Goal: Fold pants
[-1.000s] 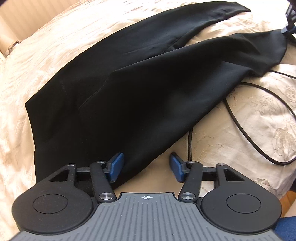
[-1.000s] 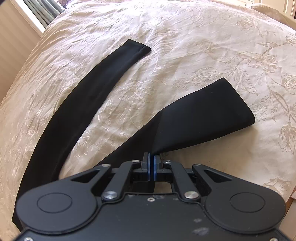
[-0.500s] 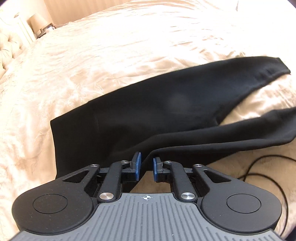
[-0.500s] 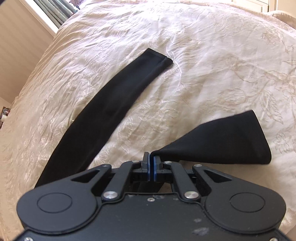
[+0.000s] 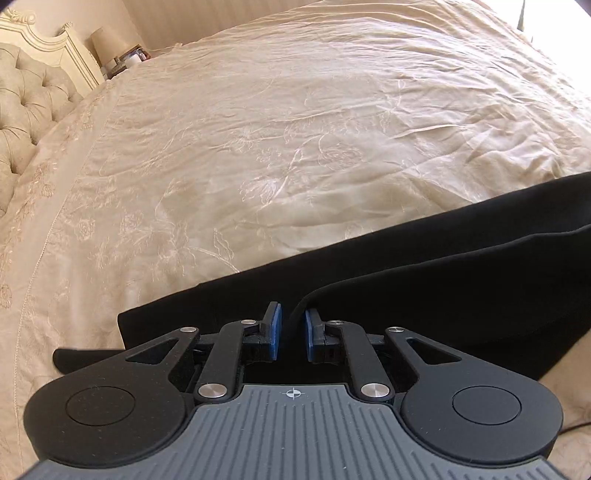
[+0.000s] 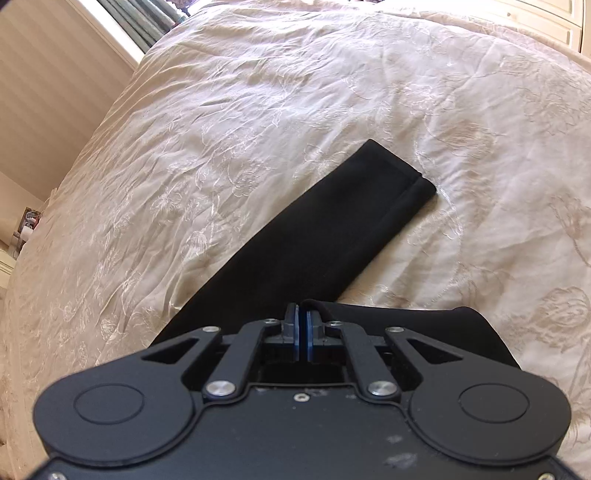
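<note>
Black pants (image 5: 424, 266) lie on a cream embroidered bedspread (image 5: 295, 129). In the left wrist view a raised fold of the upper part stands between the blue pads, and my left gripper (image 5: 293, 325) is shut on it; the fabric trails off to the right in two layers. In the right wrist view my right gripper (image 6: 303, 317) is shut on the end of one leg (image 6: 424, 325), which hangs just over the bed. The other leg (image 6: 332, 229) lies flat ahead, its hem toward the upper right. The held leg partly overlaps it near the gripper.
A tufted headboard (image 5: 26, 110) and a nightstand with a lamp (image 5: 122, 55) stand at the far left. A window with curtains (image 6: 147, 22) is beyond the bed's far edge. White furniture (image 6: 554, 22) shows at the upper right.
My left gripper closed on the pants' edge and carried it up and across the bed. The right gripper moved sideways with its leg, bringing it over the flat leg.
</note>
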The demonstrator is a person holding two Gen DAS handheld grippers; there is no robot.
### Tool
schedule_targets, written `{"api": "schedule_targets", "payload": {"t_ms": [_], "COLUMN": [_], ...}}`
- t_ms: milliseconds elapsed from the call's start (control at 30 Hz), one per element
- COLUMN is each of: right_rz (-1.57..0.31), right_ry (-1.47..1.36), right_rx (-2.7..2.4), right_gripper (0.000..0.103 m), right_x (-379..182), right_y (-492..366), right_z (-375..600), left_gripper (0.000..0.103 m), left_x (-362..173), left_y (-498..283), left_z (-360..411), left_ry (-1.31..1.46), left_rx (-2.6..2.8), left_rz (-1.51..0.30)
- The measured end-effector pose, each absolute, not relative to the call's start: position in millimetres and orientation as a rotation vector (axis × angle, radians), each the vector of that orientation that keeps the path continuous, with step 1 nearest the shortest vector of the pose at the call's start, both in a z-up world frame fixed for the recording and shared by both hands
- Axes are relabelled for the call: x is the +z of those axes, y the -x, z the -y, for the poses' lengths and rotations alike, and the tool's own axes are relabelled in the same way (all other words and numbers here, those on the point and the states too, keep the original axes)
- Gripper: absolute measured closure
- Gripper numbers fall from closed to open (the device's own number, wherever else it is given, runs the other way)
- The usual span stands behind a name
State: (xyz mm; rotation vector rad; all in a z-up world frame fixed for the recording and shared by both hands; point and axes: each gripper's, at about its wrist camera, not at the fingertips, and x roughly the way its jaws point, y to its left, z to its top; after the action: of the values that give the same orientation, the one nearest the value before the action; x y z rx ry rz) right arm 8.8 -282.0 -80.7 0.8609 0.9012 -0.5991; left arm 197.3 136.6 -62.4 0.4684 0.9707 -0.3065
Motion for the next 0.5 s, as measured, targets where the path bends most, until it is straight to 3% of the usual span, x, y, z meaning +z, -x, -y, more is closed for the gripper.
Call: {"api": "schedule_targets", "payload": {"t_ms": [333,500], "right_rz": [-0.941,-0.958], "right_ry": [-0.79,-0.827], "right_rx": [-0.534,-0.467], "right_gripper": [0.096,0.087], "right_x": [-103.6,-115.6], "right_y": [-78.9,-92.1], "right_z": [299.5,314.2], "left_gripper": [0.09,0.09], "left_x": [-92.7,-112.9], "left_y": [-237.4,-247.4], "left_z": [-124.9,-116.1], "left_ry": [-0.446,-0.458], "left_rx": [-0.227,-0.19], "left_rz": [-1.033,-1.08]}}
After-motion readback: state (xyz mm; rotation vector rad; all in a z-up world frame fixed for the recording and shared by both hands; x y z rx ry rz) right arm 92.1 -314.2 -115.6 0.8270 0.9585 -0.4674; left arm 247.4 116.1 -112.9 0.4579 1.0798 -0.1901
